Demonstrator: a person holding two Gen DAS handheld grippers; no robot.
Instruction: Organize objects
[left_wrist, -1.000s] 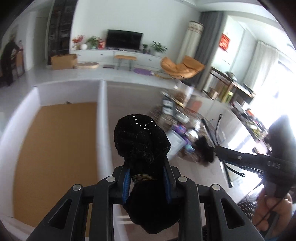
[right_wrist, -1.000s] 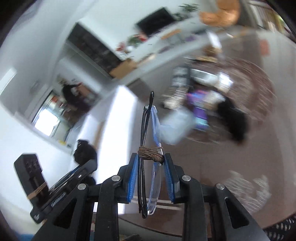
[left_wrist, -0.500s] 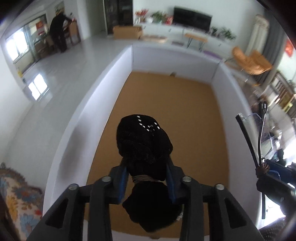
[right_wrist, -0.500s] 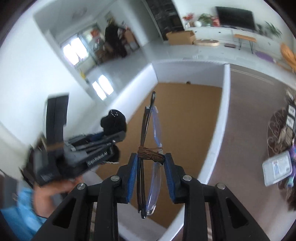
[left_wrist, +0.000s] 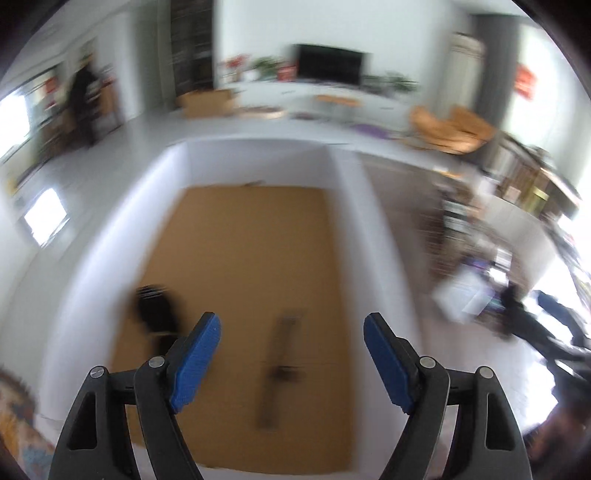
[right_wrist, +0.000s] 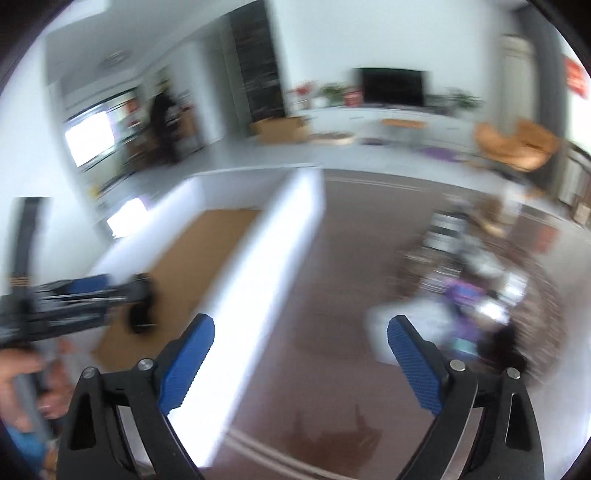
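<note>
My left gripper (left_wrist: 291, 339) is open and empty above a white-walled box (left_wrist: 347, 206) with a brown floor. A black bundle (left_wrist: 155, 310) lies on that floor at the left, blurred. A pair of glasses (left_wrist: 282, 365) lies on it near the middle, blurred. My right gripper (right_wrist: 301, 339) is open and empty, over the dark table to the right of the box wall (right_wrist: 258, 295). The left gripper (right_wrist: 74, 295) shows at the left of the right wrist view, with the black bundle (right_wrist: 142, 306) beyond it.
A pile of mixed objects (right_wrist: 476, 295) lies on a round woven mat on the dark table to the right; it also shows in the left wrist view (left_wrist: 491, 295). The living room with a TV (right_wrist: 391, 86) and an orange chair (right_wrist: 517, 146) is behind.
Both grippers have opened. The black bundle left the left gripper and the glasses left the right gripper; both now lie in the box. The right gripper has swung right, over the table.
</note>
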